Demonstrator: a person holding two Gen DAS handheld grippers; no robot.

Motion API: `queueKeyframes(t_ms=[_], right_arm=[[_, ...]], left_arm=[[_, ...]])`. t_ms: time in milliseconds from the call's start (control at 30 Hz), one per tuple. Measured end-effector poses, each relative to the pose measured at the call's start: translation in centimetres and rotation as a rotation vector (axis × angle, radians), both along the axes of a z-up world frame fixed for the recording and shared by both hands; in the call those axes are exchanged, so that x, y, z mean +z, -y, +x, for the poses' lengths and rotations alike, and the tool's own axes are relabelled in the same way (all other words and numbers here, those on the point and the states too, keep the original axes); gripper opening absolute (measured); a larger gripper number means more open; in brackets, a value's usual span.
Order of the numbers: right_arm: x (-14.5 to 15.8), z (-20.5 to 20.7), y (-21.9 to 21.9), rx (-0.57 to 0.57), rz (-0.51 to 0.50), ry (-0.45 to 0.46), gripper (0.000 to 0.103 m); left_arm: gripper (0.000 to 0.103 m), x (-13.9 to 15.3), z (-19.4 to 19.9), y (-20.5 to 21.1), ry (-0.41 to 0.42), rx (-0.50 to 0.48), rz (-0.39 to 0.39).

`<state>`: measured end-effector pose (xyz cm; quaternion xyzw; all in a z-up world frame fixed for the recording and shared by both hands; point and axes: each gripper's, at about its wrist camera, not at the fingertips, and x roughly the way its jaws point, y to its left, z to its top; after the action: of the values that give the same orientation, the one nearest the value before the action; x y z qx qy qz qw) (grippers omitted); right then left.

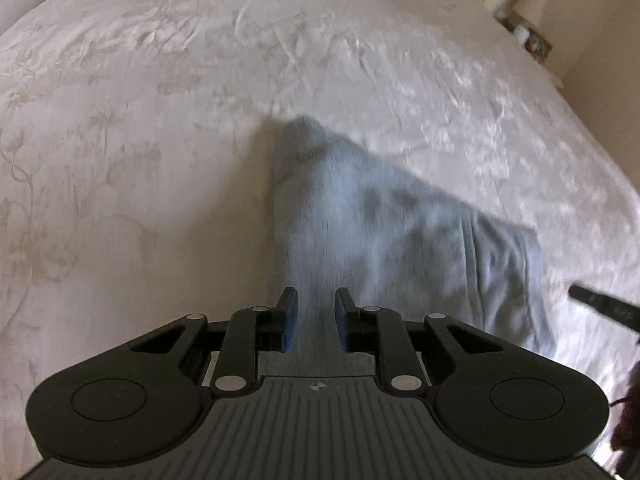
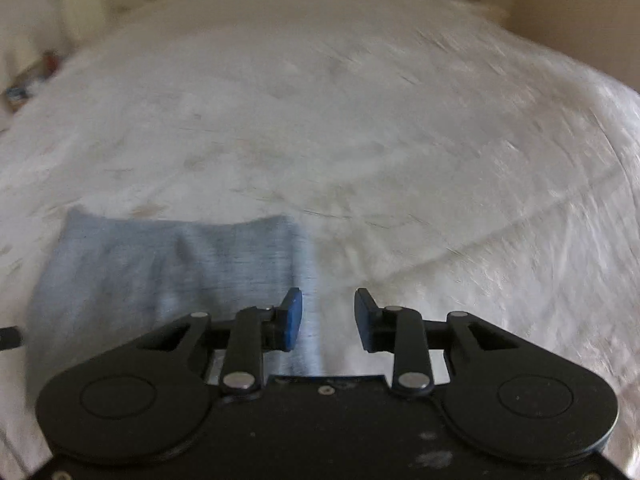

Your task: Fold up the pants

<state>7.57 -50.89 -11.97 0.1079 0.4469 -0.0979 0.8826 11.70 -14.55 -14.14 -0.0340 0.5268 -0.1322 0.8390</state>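
Item: pants (image 1: 384,216), grey-blue, lying on my bed (image 1: 120,140) near its front edge, part-folded by the look of it (motion blur hides the seams). Long axis: in the left wrist view the cloth runs from between my fingers up and away toward the far side of the bed, tapering to a narrow end, with the wider body spreading off to the right. Left gripper (image 1: 316,312): jaws narrowly parted, a strip of the cloth running up between them; it appears pinched, and I judge this hand has hold of it. Right gripper (image 2: 328,316): jaws somewhat wider, a pale-blue edge of the pants (image 2: 168,272) passing between them, but whether the pads press on it I cannot tell. Bearing: from the right hand the cloth lies left and ahead; from the left hand it lies straight ahead and rightward. Nearer hand: the left.
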Motion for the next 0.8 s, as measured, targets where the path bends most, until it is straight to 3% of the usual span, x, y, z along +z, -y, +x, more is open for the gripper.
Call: queueKeyframes(t_ms=[67,133,233,300,500,567,667,800], right_arm=[[-0.4,-0.6,-1.9,0.080,0.009,0.003,0.032],[-2.1,-0.8,-3.4,0.118,0.037,-0.054,0.031],[-5.2,-1.0,-4.5,0.113,0.039,-0.169,0.030],[-5.3,-1.4,-4.5,0.095,0.045,-0.156,0.030],[-2.0,-2.6,-4.1,0.072,0.080,-0.090,0.035],[-0.5,-3.5,-4.4,0.067,0.073,-0.075,0.045],[2.3,-5.8,-5.2,0.050,0.069,-0.036,0.048],[5.3,-7.6,-6.7,0.018,0.060,0.013,0.051]], left_arm=[[0.020,-0.8,-0.6,0.4,-0.022,-0.020,0.031],[0.020,-1.6,-1.0,0.1,-0.062,-0.013,0.052],[0.020,-3.3,-1.5,-0.4,-0.117,0.003,0.085],[0.020,-3.4,-1.9,-0.8,-0.125,0.009,0.091],[0.020,0.6,-3.8,-1.7,-0.037,0.026,0.088],[0.020,2.5,-4.7,-1.7,0.018,0.037,0.101],[0.020,5.4,-6.1,-1.7,0.084,0.042,0.098],[0.020,8.0,-6.8,-1.3,0.111,0.038,0.116]])
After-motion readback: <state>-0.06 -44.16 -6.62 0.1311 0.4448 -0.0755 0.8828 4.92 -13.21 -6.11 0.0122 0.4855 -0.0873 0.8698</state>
